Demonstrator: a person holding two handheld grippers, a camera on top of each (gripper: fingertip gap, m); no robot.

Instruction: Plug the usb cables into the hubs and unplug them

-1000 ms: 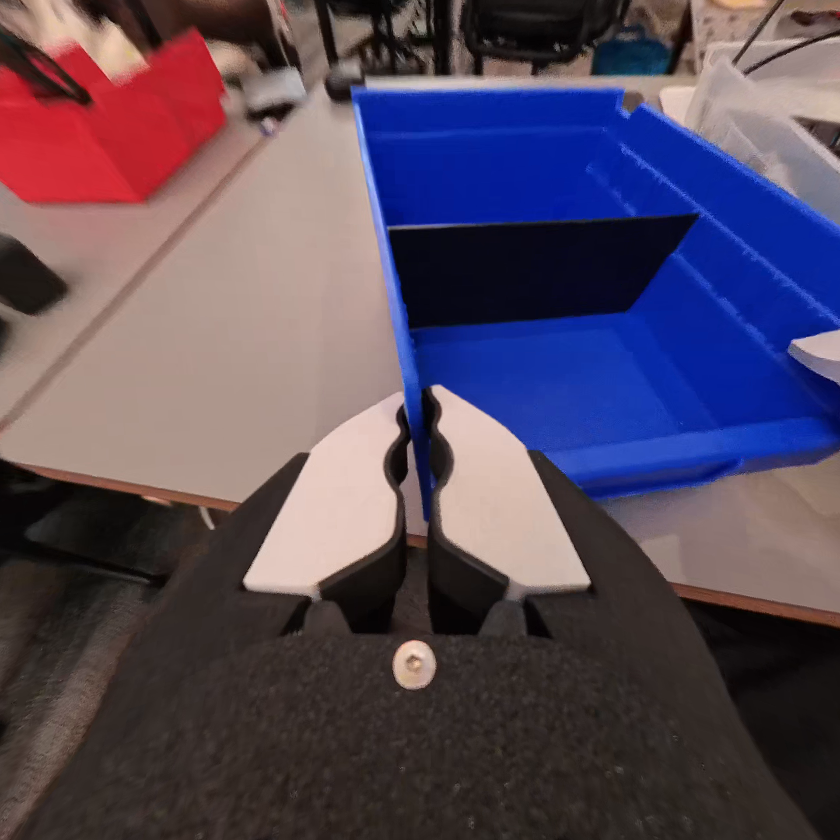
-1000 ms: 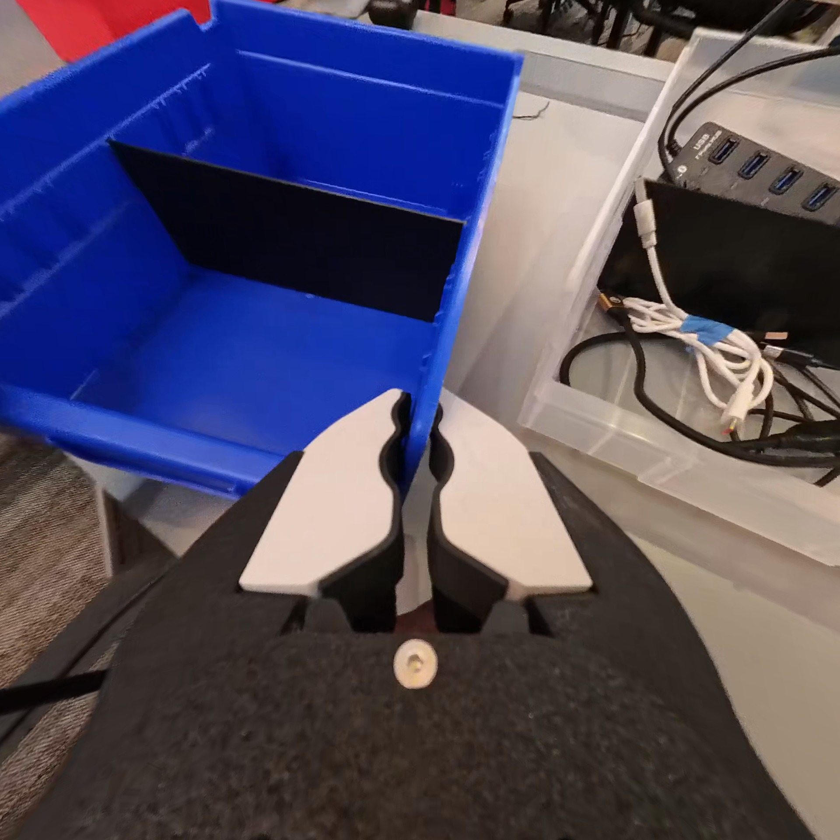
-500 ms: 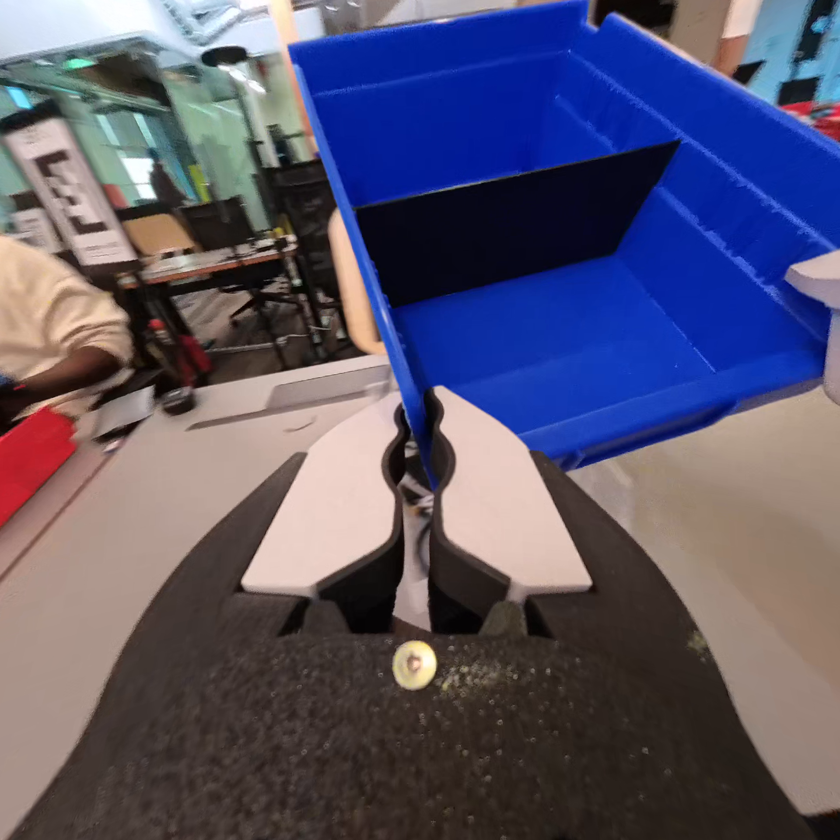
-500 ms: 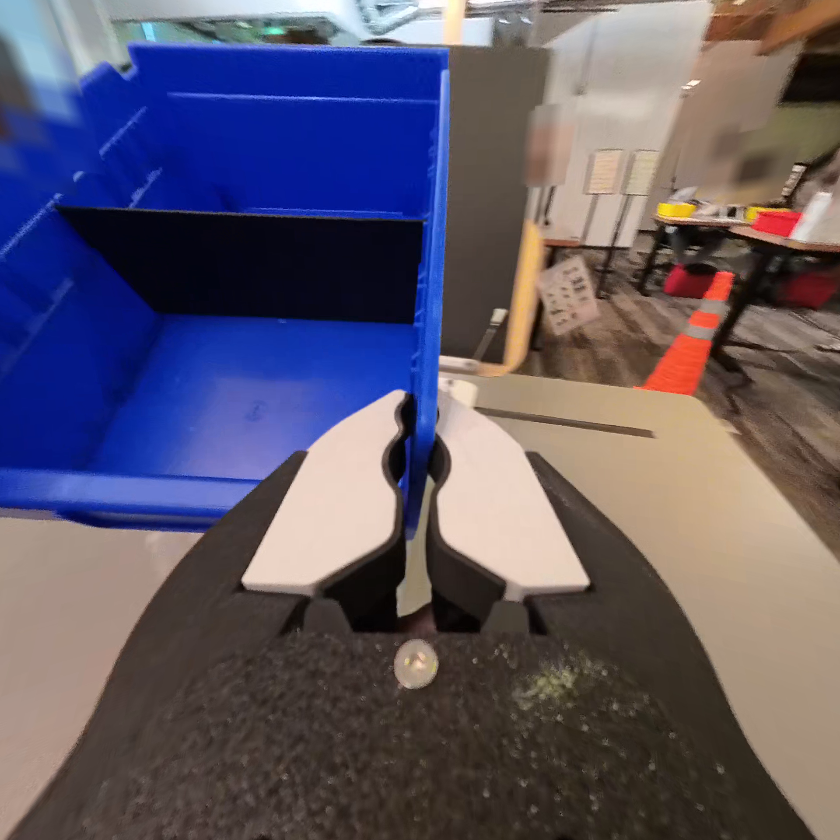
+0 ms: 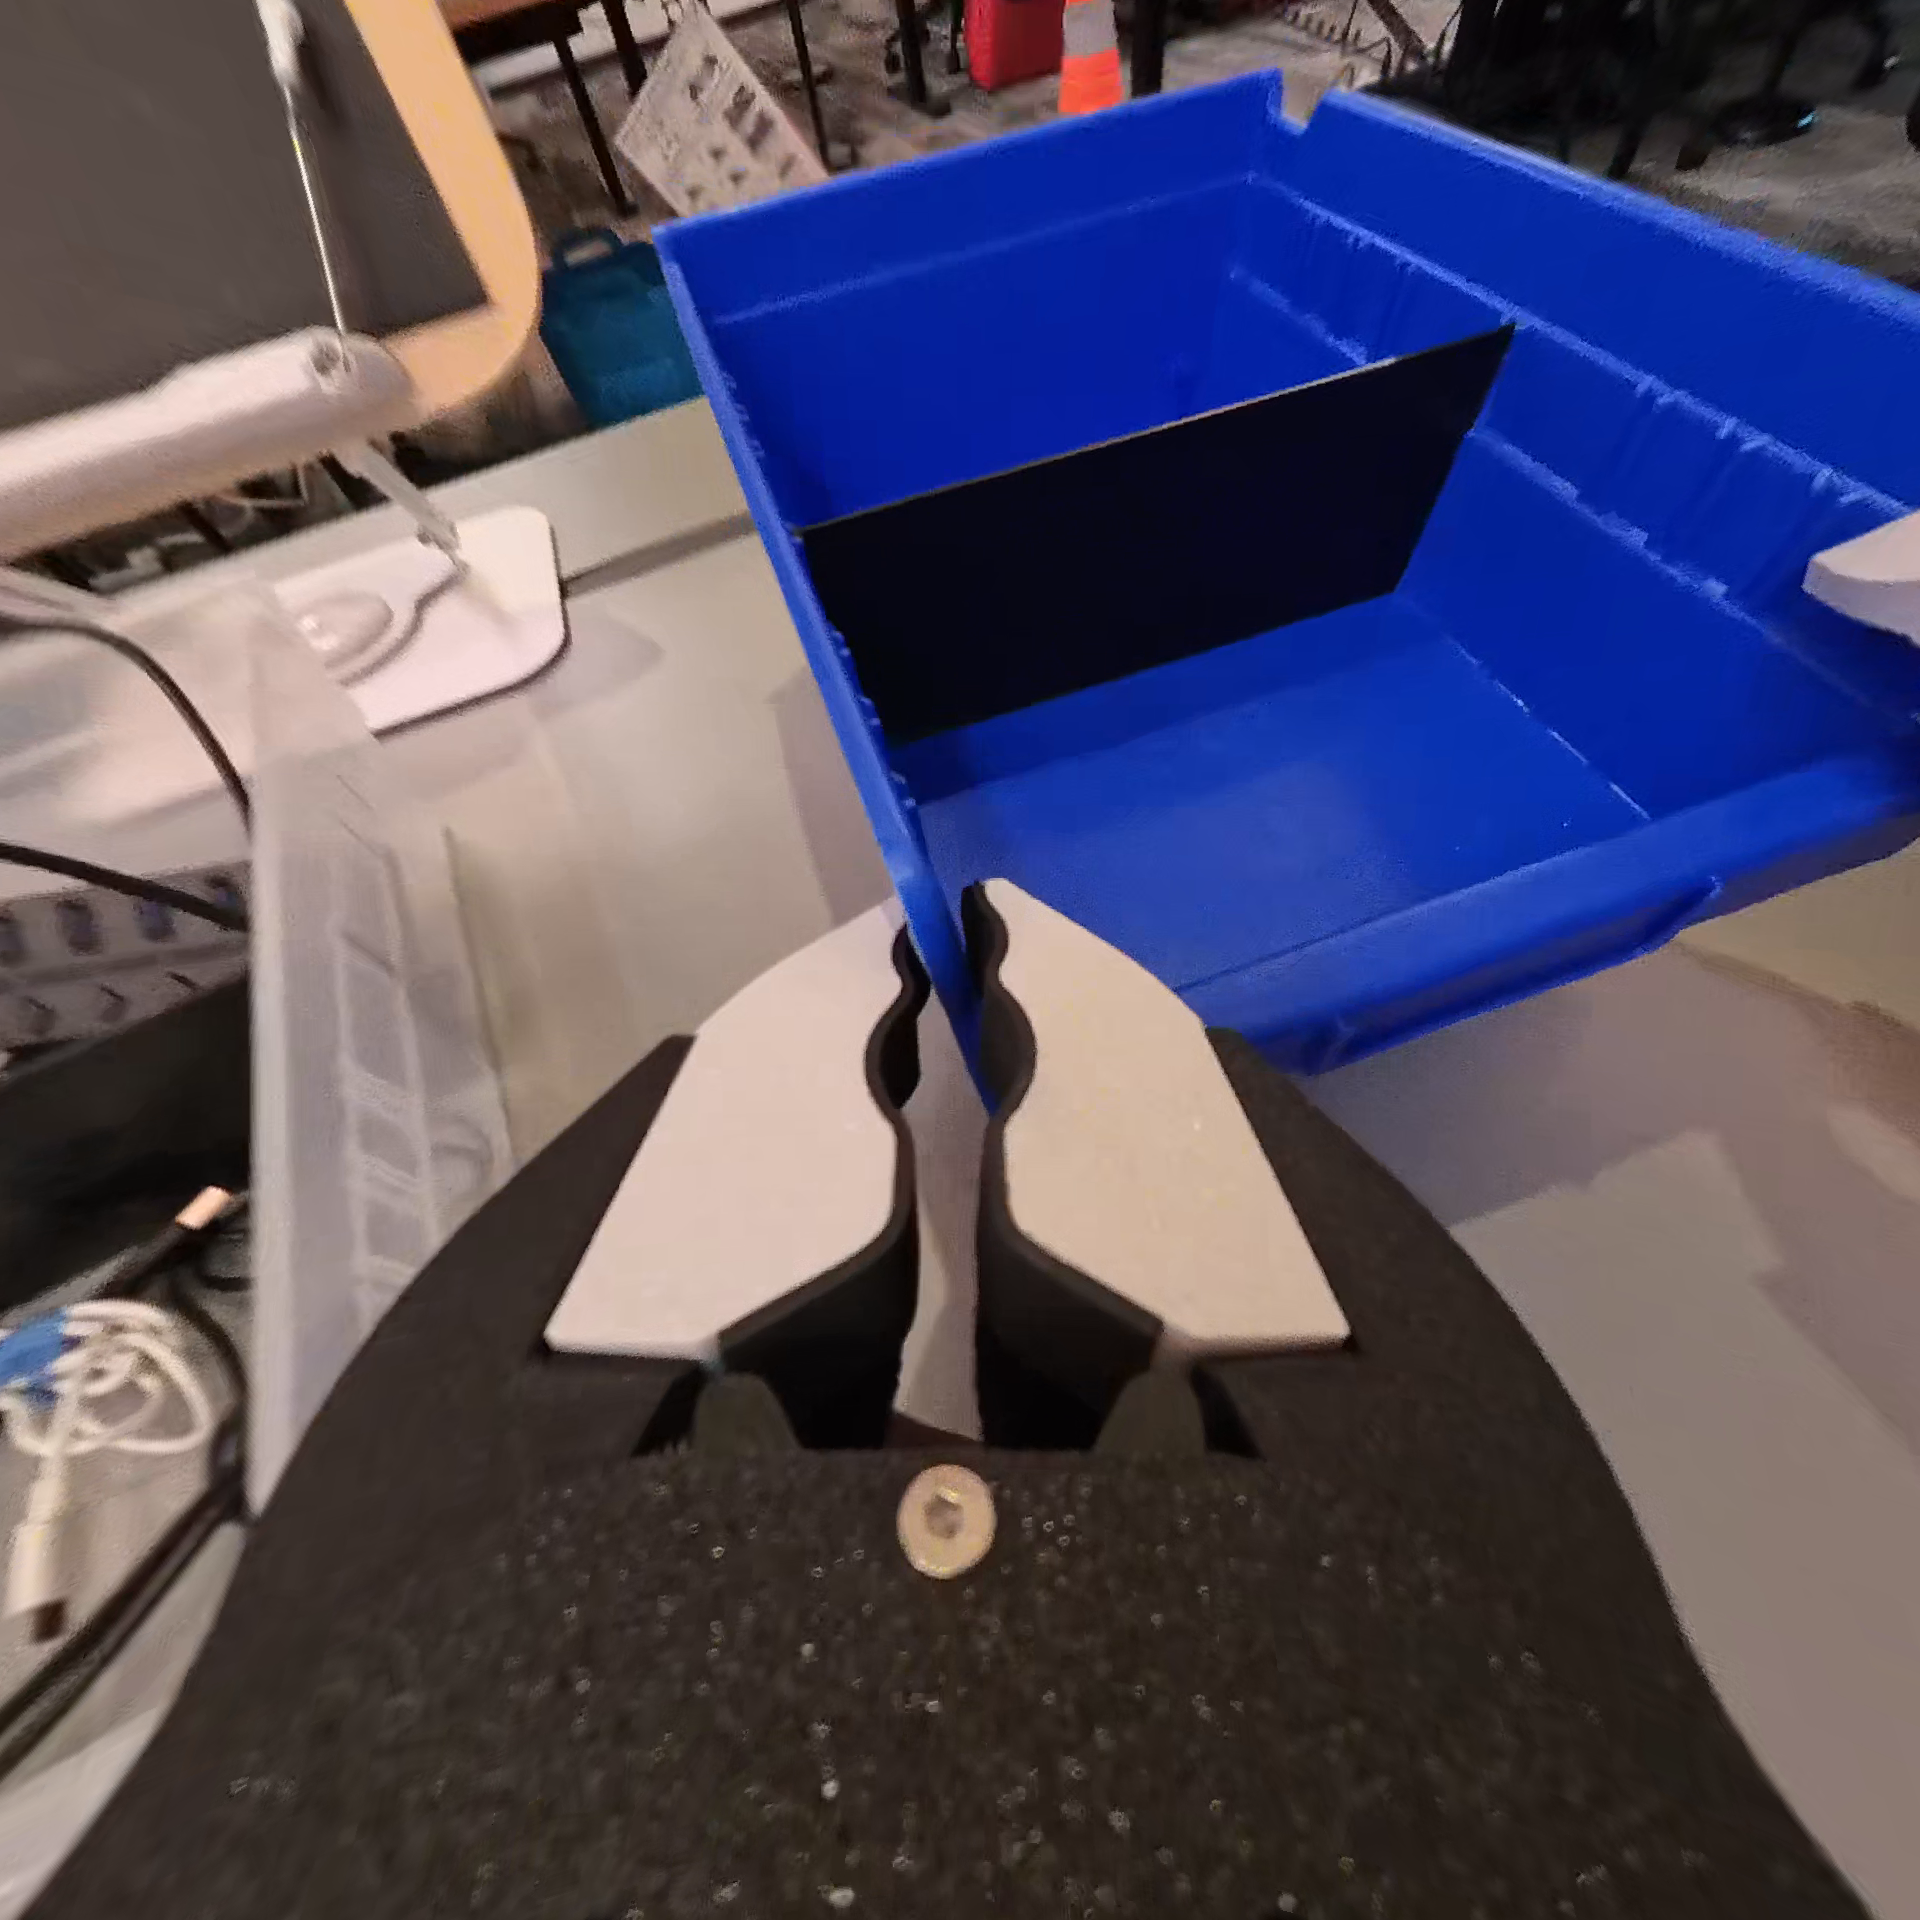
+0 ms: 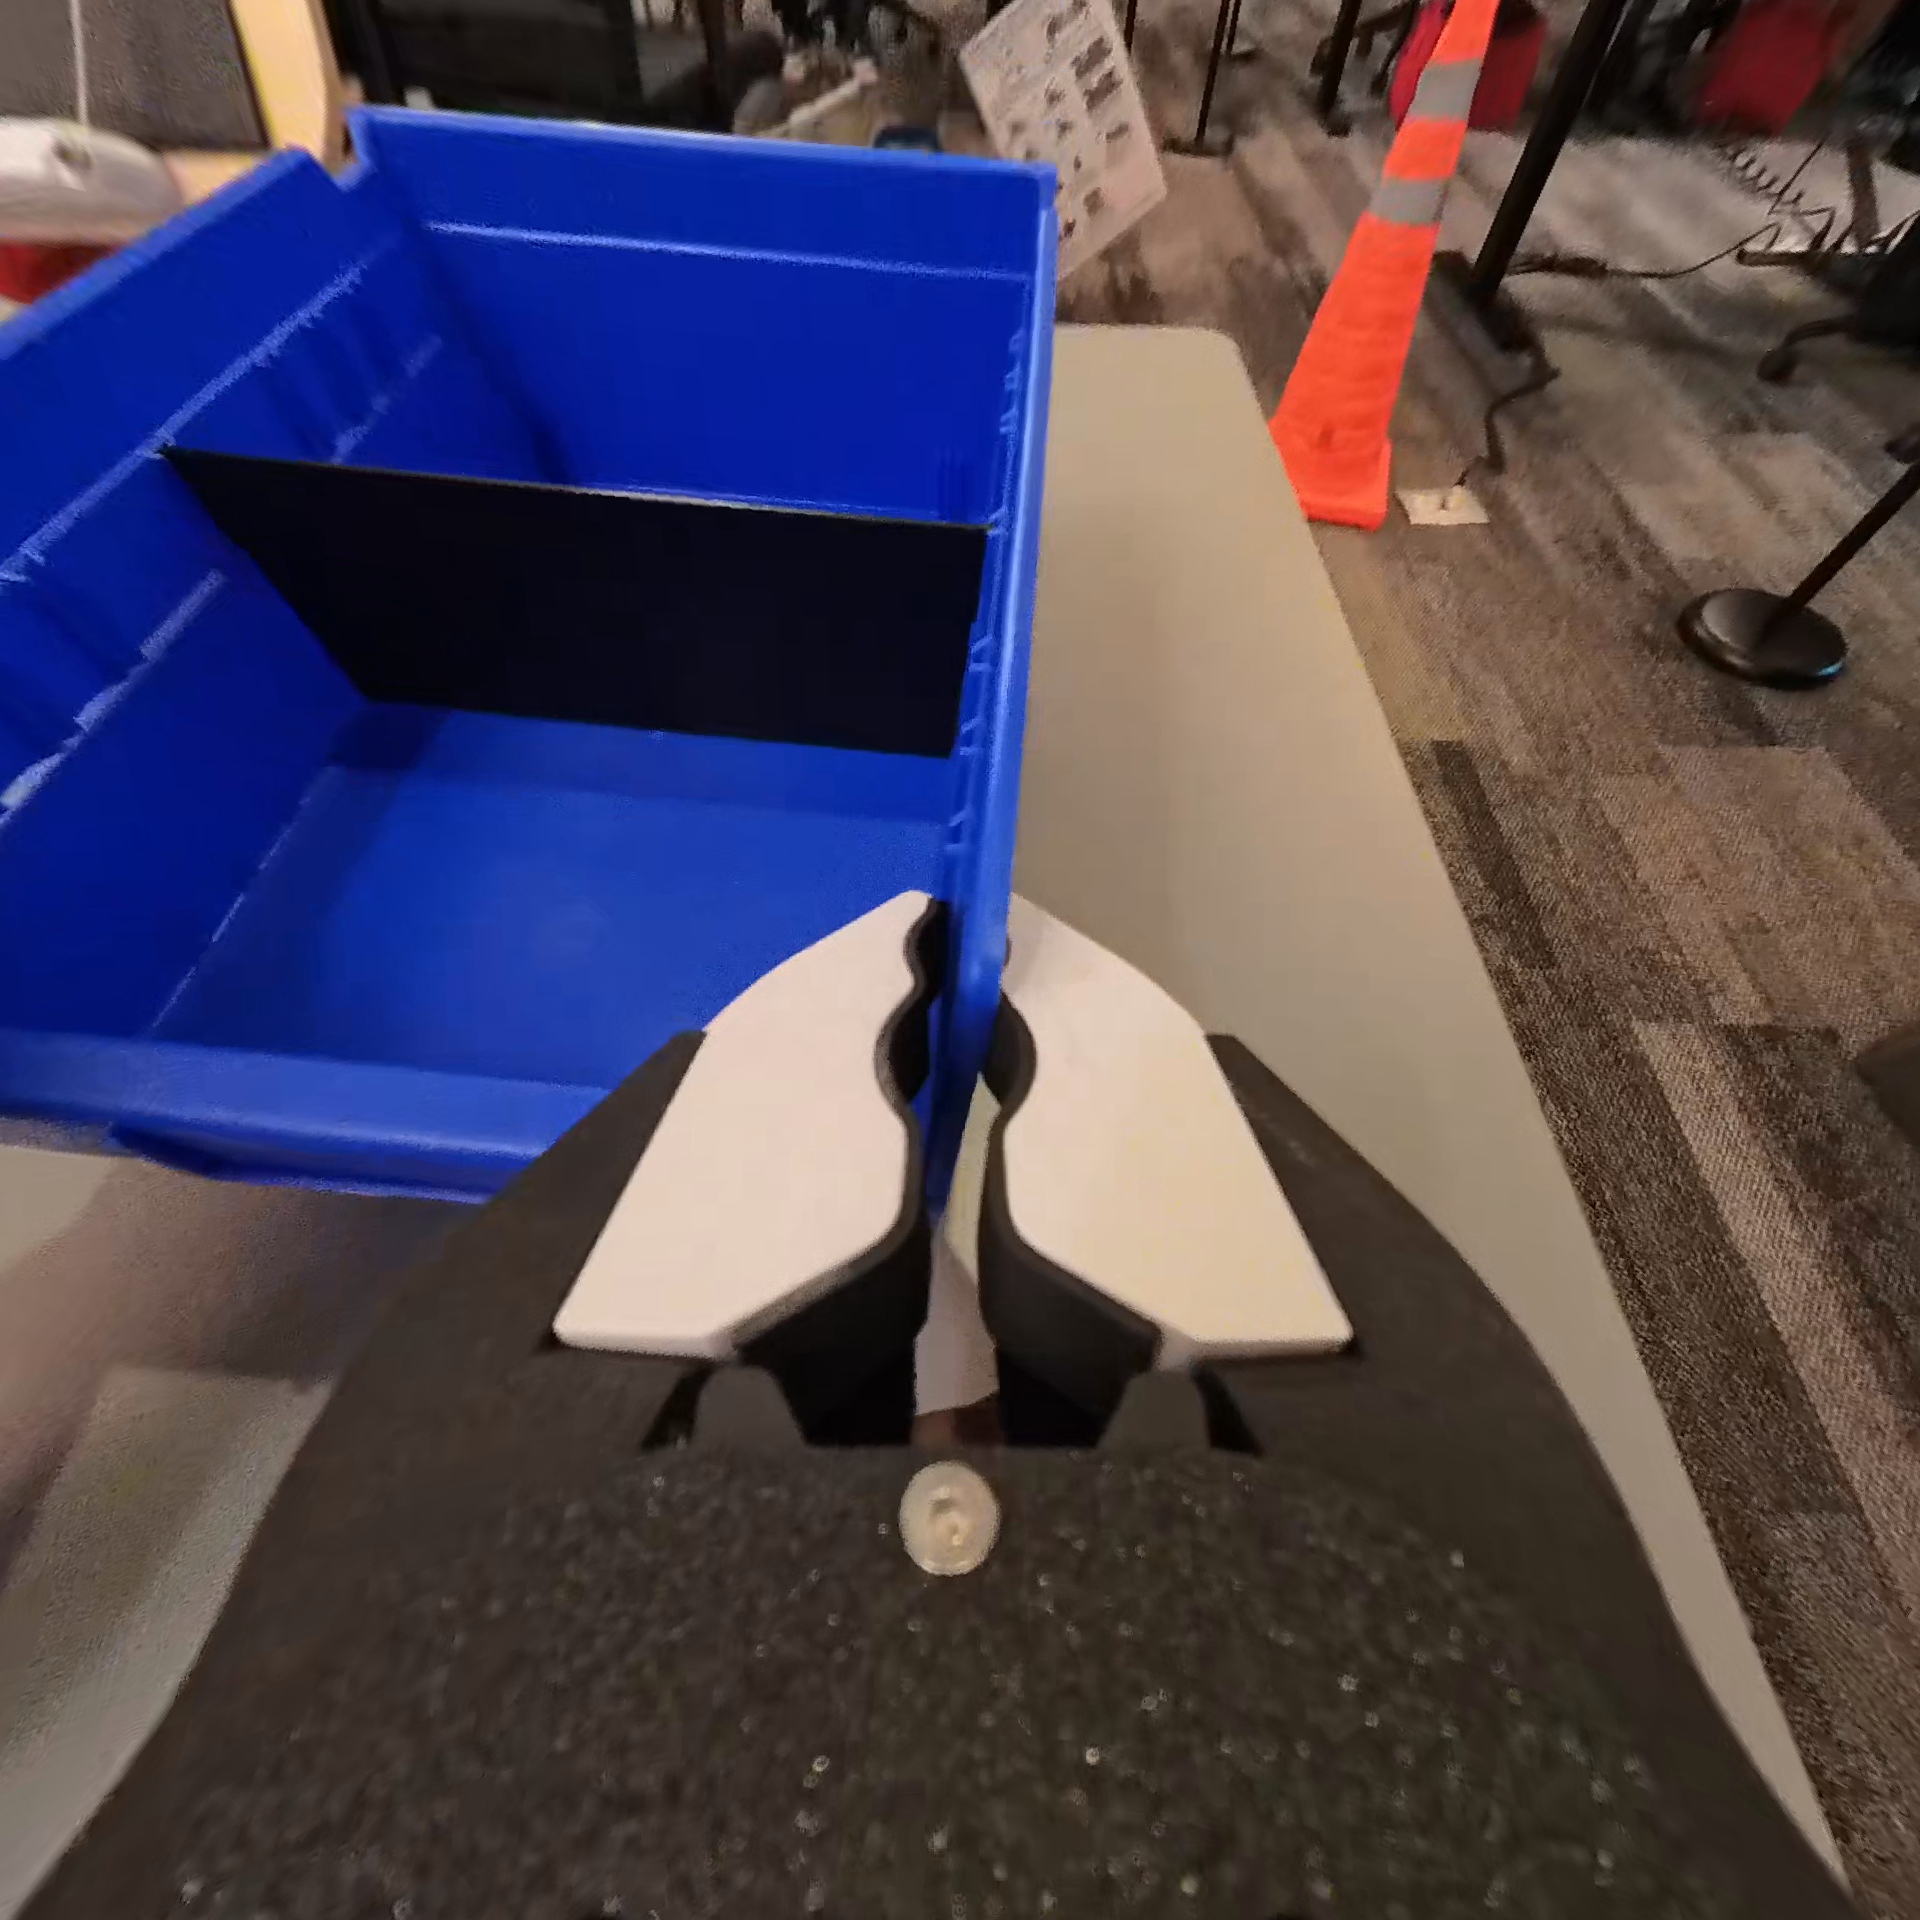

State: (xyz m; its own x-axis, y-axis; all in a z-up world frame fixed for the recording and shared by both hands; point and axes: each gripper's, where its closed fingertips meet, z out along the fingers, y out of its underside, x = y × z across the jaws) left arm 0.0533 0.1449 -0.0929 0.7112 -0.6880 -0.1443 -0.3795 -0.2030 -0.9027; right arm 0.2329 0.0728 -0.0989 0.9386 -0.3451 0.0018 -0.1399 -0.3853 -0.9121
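Note:
An empty blue bin [image 5: 1299, 810] with a black divider [image 5: 1122, 582] hangs between my two grippers over the grey table [image 5: 1610, 1195]. My left gripper [image 5: 940, 914] is shut on the bin's left wall. My right gripper [image 6: 971, 925] is shut on the bin's right wall [image 6: 1003, 644]; its finger tip also shows at the right edge of the left wrist view [image 5: 1870, 571]. A clear bin [image 5: 343, 987] at the left holds a black USB hub [image 5: 94, 956], a white cable [image 5: 94, 1403] and black cables.
A white stand base [image 5: 457, 623] and arm sit on the table behind the clear bin. The table's right edge [image 6: 1382, 790] drops to carpet, where an orange cone [image 6: 1382, 260] and a black round stand base [image 6: 1766, 634] are.
Both grippers swung the blue bin to the right, past the clear bin, and tilted down toward the table's right end. Both stayed shut on its walls.

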